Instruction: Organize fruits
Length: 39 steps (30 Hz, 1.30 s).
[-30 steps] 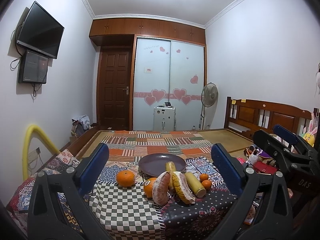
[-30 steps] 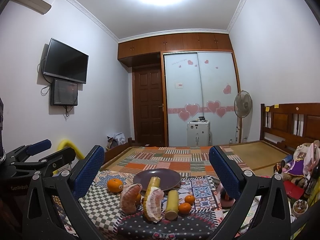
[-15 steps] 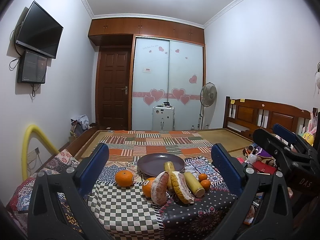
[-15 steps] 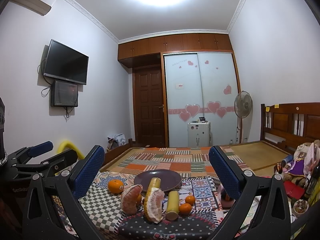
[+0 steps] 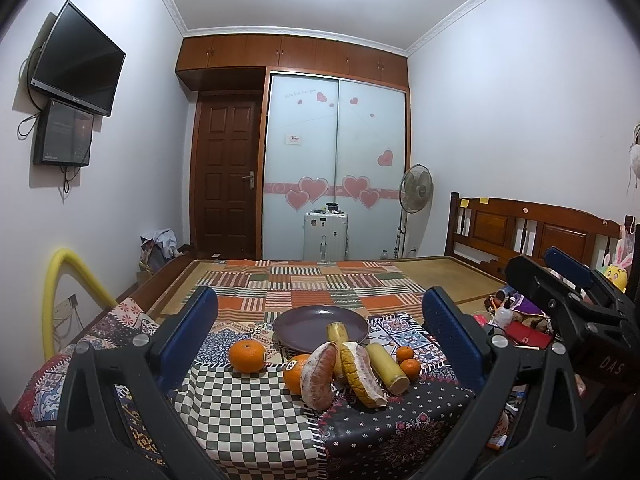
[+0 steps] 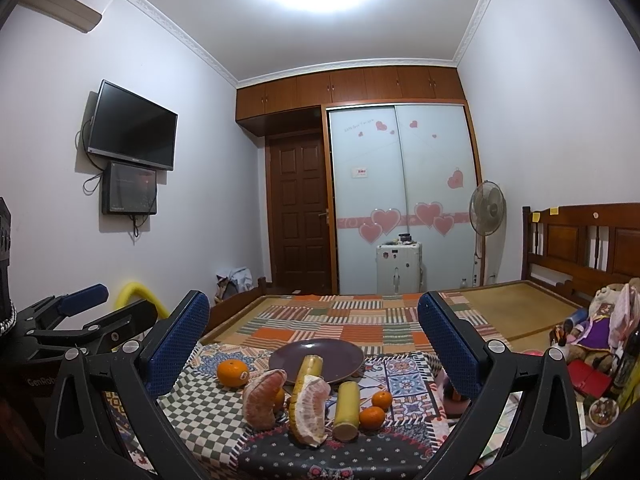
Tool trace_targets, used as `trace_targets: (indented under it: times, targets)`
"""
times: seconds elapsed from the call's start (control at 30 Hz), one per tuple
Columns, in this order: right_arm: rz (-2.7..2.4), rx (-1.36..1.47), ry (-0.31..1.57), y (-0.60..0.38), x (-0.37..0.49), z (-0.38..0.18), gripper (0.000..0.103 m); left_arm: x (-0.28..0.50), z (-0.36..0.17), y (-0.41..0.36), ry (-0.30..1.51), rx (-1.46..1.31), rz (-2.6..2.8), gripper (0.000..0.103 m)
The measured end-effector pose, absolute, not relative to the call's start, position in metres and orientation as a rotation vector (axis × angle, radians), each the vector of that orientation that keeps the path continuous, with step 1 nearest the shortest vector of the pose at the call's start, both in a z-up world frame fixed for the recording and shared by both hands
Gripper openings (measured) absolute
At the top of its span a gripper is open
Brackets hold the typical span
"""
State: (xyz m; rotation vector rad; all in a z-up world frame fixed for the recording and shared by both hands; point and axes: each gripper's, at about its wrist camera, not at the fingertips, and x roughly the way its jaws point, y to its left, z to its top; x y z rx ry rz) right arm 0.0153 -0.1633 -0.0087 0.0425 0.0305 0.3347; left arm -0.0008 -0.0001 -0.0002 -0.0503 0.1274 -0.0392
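Observation:
A dark purple plate [image 5: 320, 326] [image 6: 316, 362] rests on a patterned cloth. In front of it lie two pomelo wedges [image 5: 320, 376] [image 6: 308, 410], one pinkish and one yellow-rinded, two yellow sugarcane pieces [image 5: 387, 363] [image 6: 346, 410], a big orange [image 5: 247, 356] [image 6: 232, 373] at the left, another orange [image 5: 295, 374] behind the pink wedge, and two small tangerines [image 5: 408, 362] [image 6: 376, 408] at the right. My left gripper [image 5: 320, 336] and right gripper [image 6: 314, 336] are both open, held back from the fruit, with nothing between their blue pads.
The cloth-covered surface [image 5: 248, 420] stands before a bed with a patchwork quilt [image 5: 320, 280] and wooden headboard [image 5: 532, 236]. Toys and clutter [image 6: 592, 328] lie to the right. A yellow foam hoop [image 5: 68, 292] is at the left. The right gripper shows at the left view's edge [image 5: 568, 320].
Both views have drifted slightly; the fruit sits a little lower and left in the left wrist view. Nothing on the cloth has moved and both grippers stay open.

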Motion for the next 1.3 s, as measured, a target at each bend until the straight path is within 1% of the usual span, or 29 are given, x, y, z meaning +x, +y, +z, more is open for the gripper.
trace_targets:
  times: [0.3, 0.47, 0.83, 1.0, 1.23, 1.27, 1.3]
  targets:
    - [0.335, 0.042, 0.049, -0.162, 0.024, -0.014, 0.103, 0.008, -0.006, -0.001, 0.146, -0.049, -0.037, 0.103]
    - [0.324, 0.037, 0.104, -0.165, 0.041, -0.03, 0.103, 0.025, -0.017, 0.002, 0.191, -0.065, -0.045, 0.103]
    - [0.281, -0.017, 0.374, -0.173, 0.107, -0.089, 0.103, 0.101, -0.072, 0.009, 0.44, -0.074, -0.064, 0.103]
    - [0.269, -0.029, 0.447, -0.173, 0.121, -0.106, 0.103, 0.134, -0.101, 0.013, 0.562, -0.098, -0.084, 0.103]
    - [0.345, -0.035, 0.524, -0.159, 0.137, -0.125, 0.103, 0.161, -0.133, 0.016, 0.633, -0.088, -0.071, 0.103]
    - [0.363, -0.035, 0.529, -0.156, 0.139, -0.126, 0.103, 0.163, -0.137, 0.015, 0.638, -0.086, -0.078, 0.099]
    - [0.375, -0.037, 0.53, -0.152, 0.139, -0.127, 0.103, 0.165, -0.139, 0.016, 0.645, -0.087, -0.083, 0.092]
